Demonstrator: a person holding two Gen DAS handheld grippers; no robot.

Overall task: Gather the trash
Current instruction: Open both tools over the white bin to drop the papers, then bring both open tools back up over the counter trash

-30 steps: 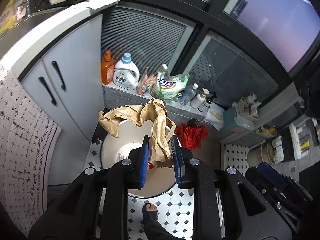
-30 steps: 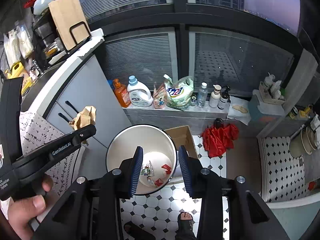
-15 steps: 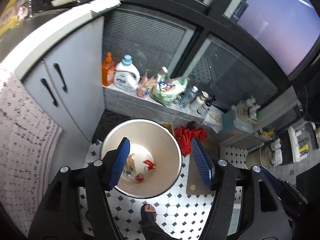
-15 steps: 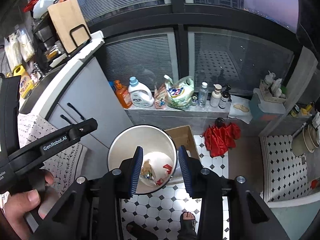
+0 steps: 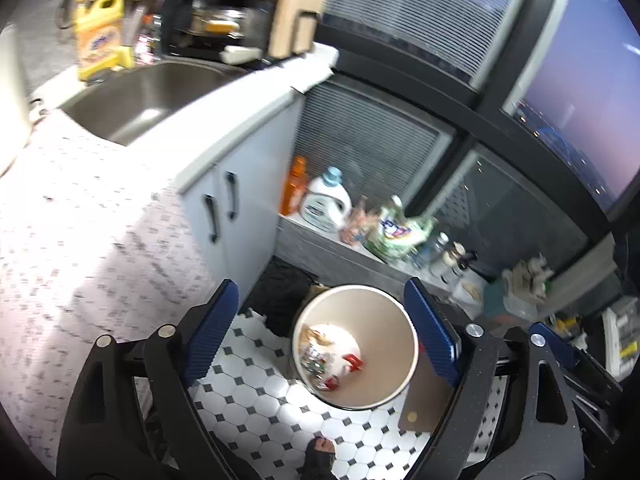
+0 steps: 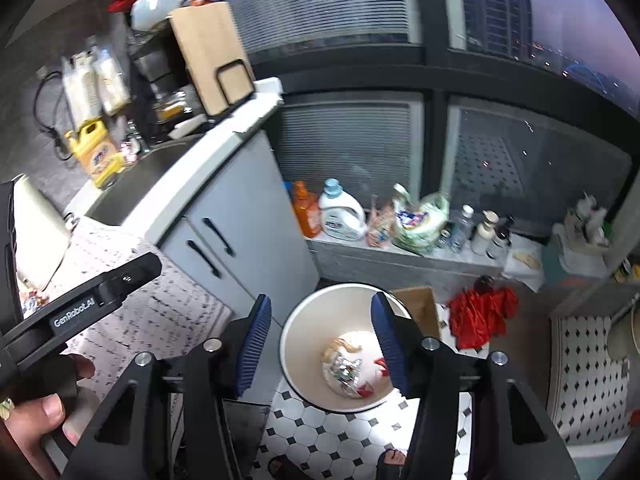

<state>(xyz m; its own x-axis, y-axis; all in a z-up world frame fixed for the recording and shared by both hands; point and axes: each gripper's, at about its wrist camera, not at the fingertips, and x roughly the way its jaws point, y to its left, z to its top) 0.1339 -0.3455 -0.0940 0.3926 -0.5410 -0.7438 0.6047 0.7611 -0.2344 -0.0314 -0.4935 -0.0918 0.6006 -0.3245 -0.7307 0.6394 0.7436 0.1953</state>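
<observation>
Brown paper now in bin, left gripper empty.

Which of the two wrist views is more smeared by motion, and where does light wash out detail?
Left wrist view: heavier blur, smearing the yellow bottle and the washed-out patterned mat; the bin stays fairly crisp. Right wrist view: sharper overall, mild softness at the left edge, and straight window frames bowed by the fisheye.

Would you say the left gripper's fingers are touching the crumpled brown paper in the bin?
Apart. The left wrist view shows the left gripper open and empty, its jaws having just opened, with the brown paper at the bottom of the bin.
</observation>
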